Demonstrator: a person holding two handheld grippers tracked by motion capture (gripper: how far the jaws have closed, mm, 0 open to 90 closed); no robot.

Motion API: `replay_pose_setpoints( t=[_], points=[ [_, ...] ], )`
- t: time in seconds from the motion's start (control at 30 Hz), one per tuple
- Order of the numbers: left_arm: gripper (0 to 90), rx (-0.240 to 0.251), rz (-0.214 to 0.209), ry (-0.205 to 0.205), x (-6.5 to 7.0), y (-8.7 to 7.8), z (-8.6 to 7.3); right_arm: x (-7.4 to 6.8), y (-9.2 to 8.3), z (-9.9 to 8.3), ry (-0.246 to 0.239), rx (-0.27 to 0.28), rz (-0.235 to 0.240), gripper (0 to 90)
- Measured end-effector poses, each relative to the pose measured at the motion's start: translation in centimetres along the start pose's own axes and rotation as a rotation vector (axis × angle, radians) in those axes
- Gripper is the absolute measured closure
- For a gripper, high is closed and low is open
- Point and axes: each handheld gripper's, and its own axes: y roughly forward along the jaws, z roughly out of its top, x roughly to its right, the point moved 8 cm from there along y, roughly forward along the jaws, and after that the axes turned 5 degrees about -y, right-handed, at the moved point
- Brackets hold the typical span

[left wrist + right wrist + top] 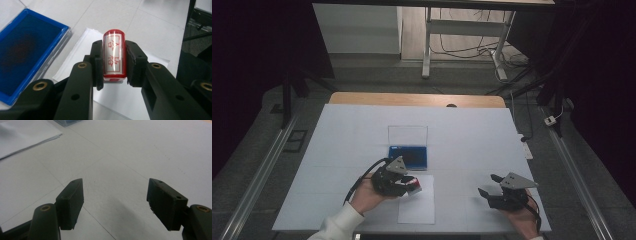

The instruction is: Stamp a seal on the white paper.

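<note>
The ink pad case (408,155) lay open (blue pad inside); just beside it, the left hand-held gripper (114,60) clenched a red stamp (114,56), and the right hand-held gripper (115,202) gaped.

Stamp (114,55): glossy red plastic barrel, light glinting off its smooth label. Left gripper (114,65): matt black plastic jaws with brass-coloured metal pins. Ink pad (23,55): dull blue felt-like surface in a shiny blue plastic frame. Paper sheets (117,96): matt white. Table (362,98): pale wood edge under a smooth white covering.
</note>
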Motion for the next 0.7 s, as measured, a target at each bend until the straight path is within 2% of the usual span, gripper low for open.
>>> replay_pose_setpoints(
  t=[0.37, 0.7],
  points=[
    [70.1, -0.049, 0.033, 0.046, 0.5, 1.3, -0.1, -0.1, 0.0, -0.1, -0.002, -0.006, 0.000, 29.3],
    [70.1, -0.079, 0.060, 0.058, 0.5, 2.1, -0.2, -0.1, 0.1, -0.1, -0.003, -0.007, 0.002, 29.3]
  ],
)
